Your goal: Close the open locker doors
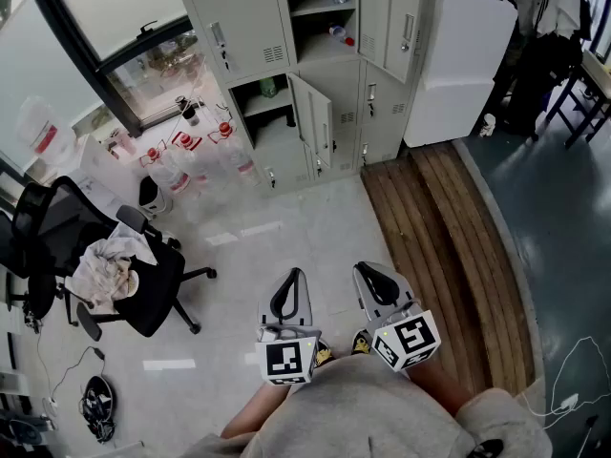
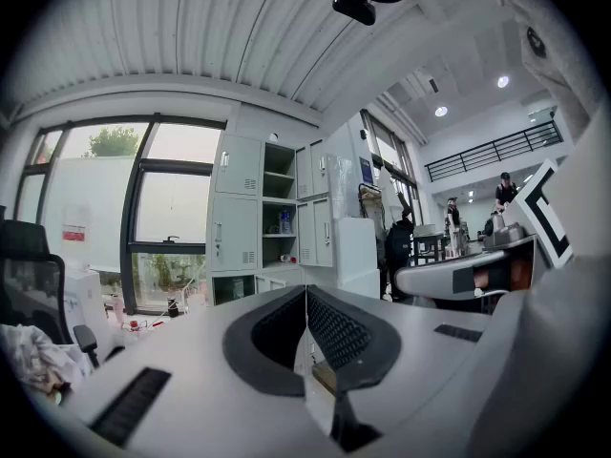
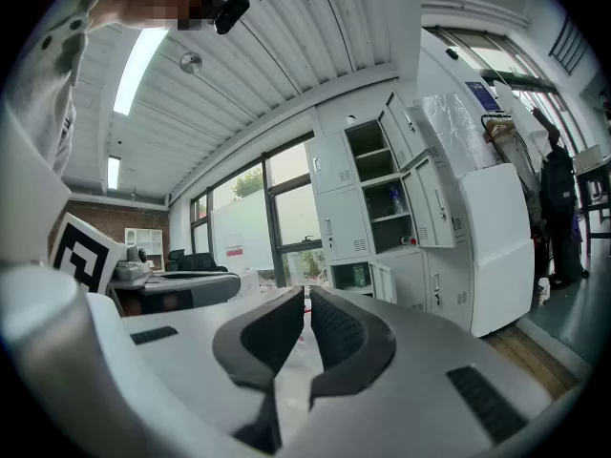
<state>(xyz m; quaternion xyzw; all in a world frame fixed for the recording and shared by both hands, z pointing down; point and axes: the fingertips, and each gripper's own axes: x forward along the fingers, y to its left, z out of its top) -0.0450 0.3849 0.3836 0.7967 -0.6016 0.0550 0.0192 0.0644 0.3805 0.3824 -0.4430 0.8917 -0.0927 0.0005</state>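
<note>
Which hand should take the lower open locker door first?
Right, probably. Left tool and right tool are both shut and far from the lockers, but the lower open door turns its handle face rightward, so a push from the right should close it.

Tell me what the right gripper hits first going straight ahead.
Nothing close: the right gripper aims across the room at the lockers, probably near the lower open door; depth unclear.
</note>
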